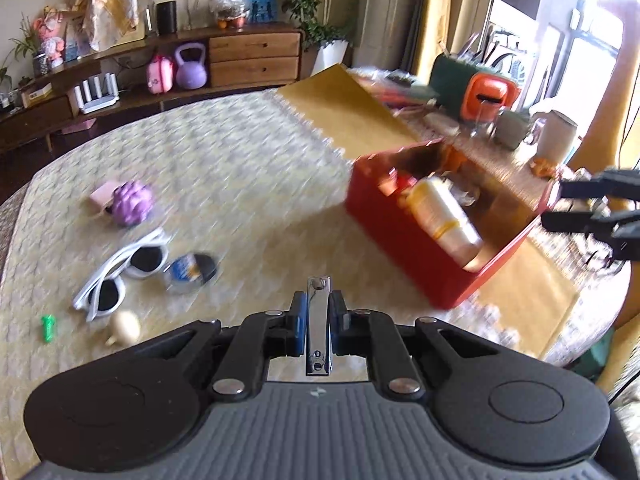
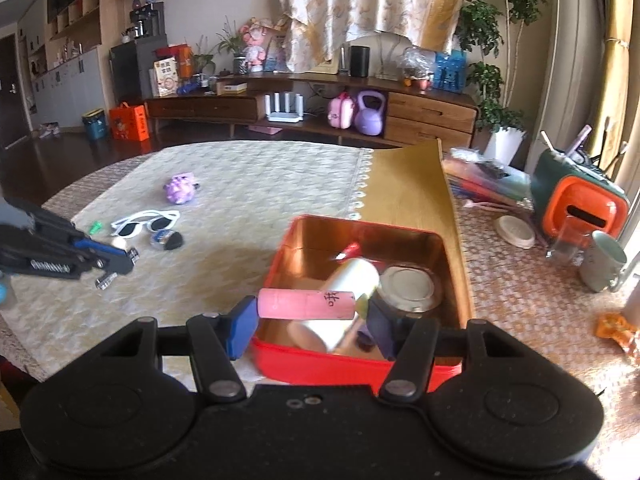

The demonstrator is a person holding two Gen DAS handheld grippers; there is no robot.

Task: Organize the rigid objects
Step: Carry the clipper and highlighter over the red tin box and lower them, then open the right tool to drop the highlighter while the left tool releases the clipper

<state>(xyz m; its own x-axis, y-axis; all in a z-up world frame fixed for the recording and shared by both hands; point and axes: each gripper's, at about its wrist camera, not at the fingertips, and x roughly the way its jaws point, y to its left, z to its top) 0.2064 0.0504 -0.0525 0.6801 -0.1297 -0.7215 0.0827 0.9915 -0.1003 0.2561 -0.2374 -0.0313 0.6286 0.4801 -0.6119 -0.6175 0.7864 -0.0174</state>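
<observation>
My left gripper (image 1: 318,300) is shut on a chrome nail clipper (image 1: 318,328) that stands upright between its blue pads, raised above the cloth-covered table (image 1: 240,184). A pink cylinder (image 2: 306,304) lies crosswise between the pads of my right gripper (image 2: 310,314), held over the near edge of the red box (image 2: 320,364). In the box lie a white bottle (image 2: 356,280) and a round tin (image 2: 408,286). White sunglasses (image 1: 124,276), a purple toy (image 1: 132,203), a small blue and black item (image 1: 192,268), a green piece (image 1: 49,328) and a cream knob (image 1: 126,326) lie on the cloth.
An orange and green holder (image 2: 576,204), a glass and a pale mug (image 2: 604,266) stand at the right of the table. A yellow mat (image 2: 408,188) lies behind the box. A white lid (image 2: 514,230) and stacked papers sit near the holder.
</observation>
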